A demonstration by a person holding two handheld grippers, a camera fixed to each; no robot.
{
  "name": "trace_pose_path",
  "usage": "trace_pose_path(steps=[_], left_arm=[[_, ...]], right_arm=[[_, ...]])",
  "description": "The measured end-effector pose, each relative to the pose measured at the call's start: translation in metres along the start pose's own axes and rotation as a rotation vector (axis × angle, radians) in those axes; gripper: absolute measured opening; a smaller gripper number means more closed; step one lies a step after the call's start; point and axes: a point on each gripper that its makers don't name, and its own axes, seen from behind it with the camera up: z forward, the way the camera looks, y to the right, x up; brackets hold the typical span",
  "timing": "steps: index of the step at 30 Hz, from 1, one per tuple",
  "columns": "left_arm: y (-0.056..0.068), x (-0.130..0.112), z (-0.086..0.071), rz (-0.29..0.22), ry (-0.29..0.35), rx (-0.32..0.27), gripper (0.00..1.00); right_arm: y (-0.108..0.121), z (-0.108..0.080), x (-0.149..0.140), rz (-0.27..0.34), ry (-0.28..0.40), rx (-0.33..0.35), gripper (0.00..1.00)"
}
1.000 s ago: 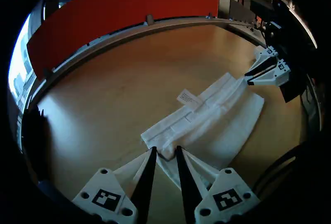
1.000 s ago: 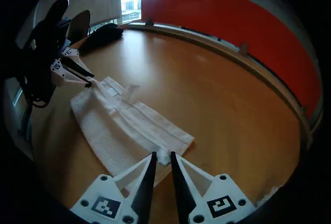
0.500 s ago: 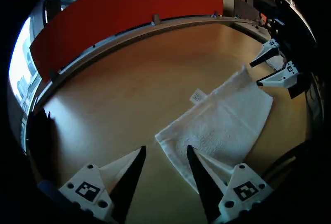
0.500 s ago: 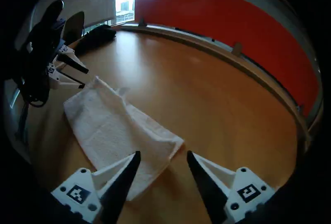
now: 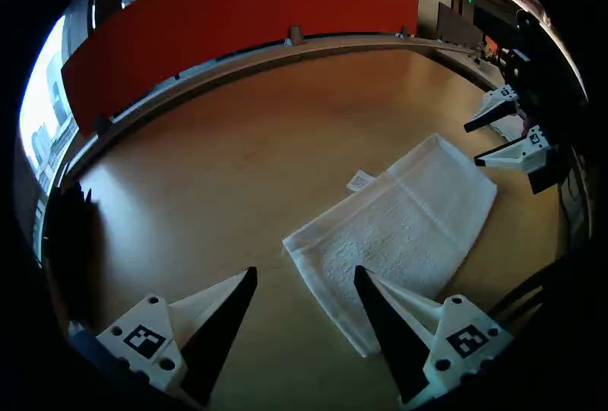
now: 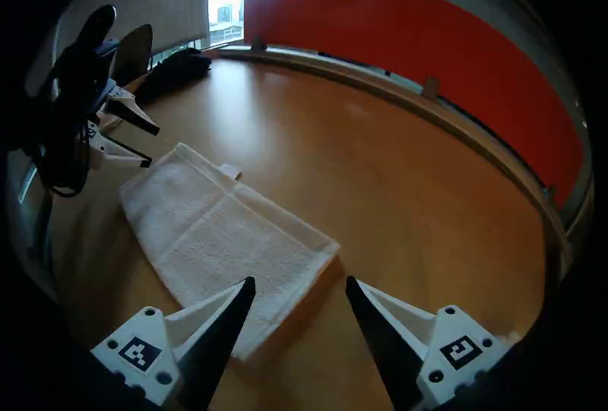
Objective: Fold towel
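Note:
A white towel (image 5: pixel 399 225) lies flat as a folded rectangle on the wooden table (image 5: pixel 228 160), a small label tag (image 5: pixel 361 180) poking out at its far edge. My left gripper (image 5: pixel 304 273) is open just off the towel's near corner, nothing between its fingers. In the left gripper view the right gripper (image 5: pixel 471 145) stands open at the towel's far end. In the right gripper view the towel (image 6: pixel 220 236) stretches away to the left; my right gripper (image 6: pixel 300 282) is open over its near corner, and the left gripper (image 6: pixel 154 147) is open at the far corner.
A red partition panel (image 5: pixel 228 8) (image 6: pixel 425 31) runs along the table's far edge. A black bundle (image 6: pixel 178 65) lies at the table's far end near a window. A dark shape (image 5: pixel 68 236) stands at the table's left edge. Bare wood surrounds the towel.
Both grippers were shut on the bunched towel's ends one second ago; they have opened and let go. The towel has dropped flat as a folded rectangle.

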Motion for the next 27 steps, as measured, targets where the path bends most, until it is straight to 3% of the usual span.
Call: trace_pose_path(steps=[14,27], left_arm=[[0.005,-0.011,-0.017,-0.049,0.008,0.018,0.95],[0.005,-0.028,-0.037,-0.139,0.026,0.071,0.95]], right_arm=[[-0.016,-0.011,-0.004,-0.006,0.015,0.016,0.92],[-0.027,-0.021,-0.009,-0.013,0.021,0.040,0.92]])
